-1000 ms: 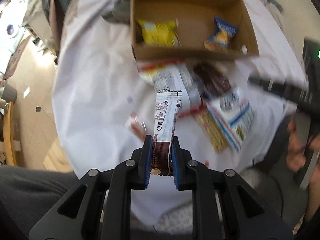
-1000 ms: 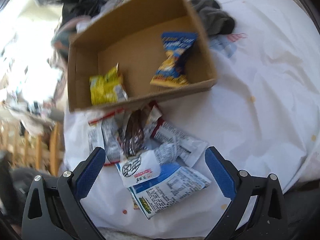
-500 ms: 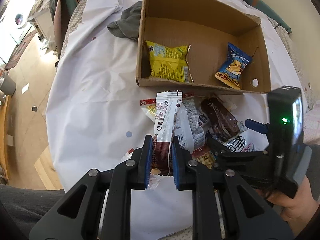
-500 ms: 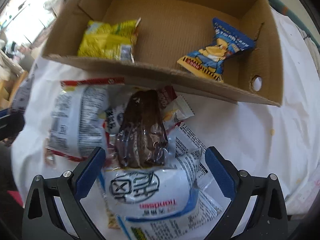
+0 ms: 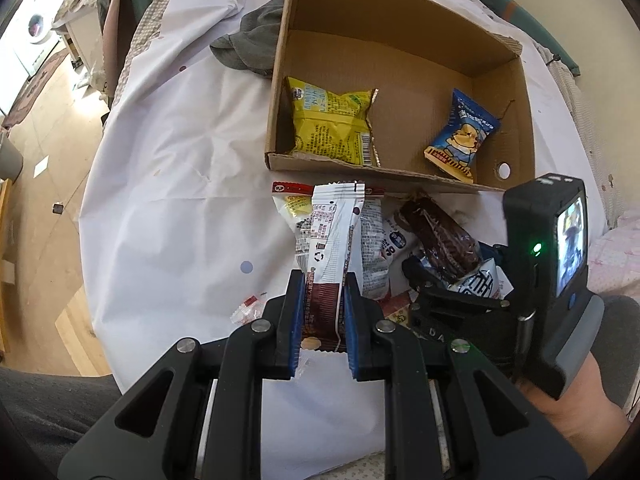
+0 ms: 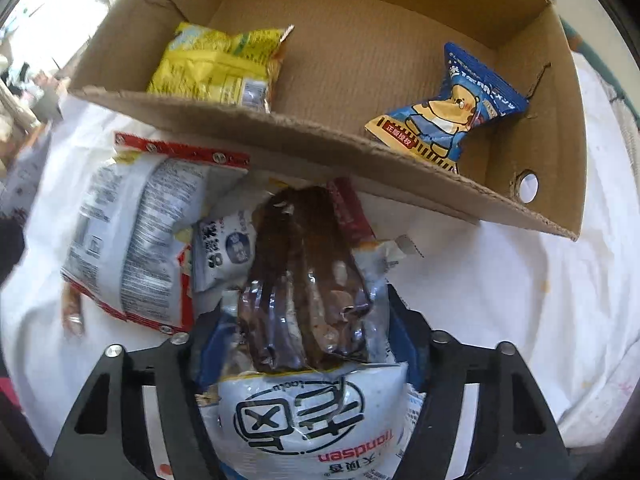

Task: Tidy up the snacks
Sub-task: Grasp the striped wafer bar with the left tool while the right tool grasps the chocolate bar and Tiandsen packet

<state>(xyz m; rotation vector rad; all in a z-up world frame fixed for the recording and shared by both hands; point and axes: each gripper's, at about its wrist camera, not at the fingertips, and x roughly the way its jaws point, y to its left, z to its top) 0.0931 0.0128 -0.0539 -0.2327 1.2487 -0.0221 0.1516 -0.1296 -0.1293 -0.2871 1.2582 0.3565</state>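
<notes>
My left gripper (image 5: 322, 312) is shut on a white and brown snack bar (image 5: 330, 248), held above the white cloth just before the cardboard box (image 5: 400, 60). The box holds a yellow packet (image 5: 332, 120) and a blue bear packet (image 5: 464, 136). My right gripper (image 6: 304, 340) has closed in on the dark brown snack pack (image 6: 304, 276) and the white pack (image 6: 308, 420) under it in the pile. Its blue pads press the wrappers on both sides. The right gripper's body also shows in the left wrist view (image 5: 532, 288).
A pile of packets, among them a white and red bag (image 6: 132, 240), lies before the box. A grey cloth (image 5: 252, 48) lies left of the box. A small wrapper (image 5: 250, 306) lies near the table edge (image 5: 92, 208). Floor lies at left.
My right gripper moved forward and down into the pile and its jaws closed from wide open onto the brown pack. My left gripper kept its hold on the bar and moved slightly toward the box.
</notes>
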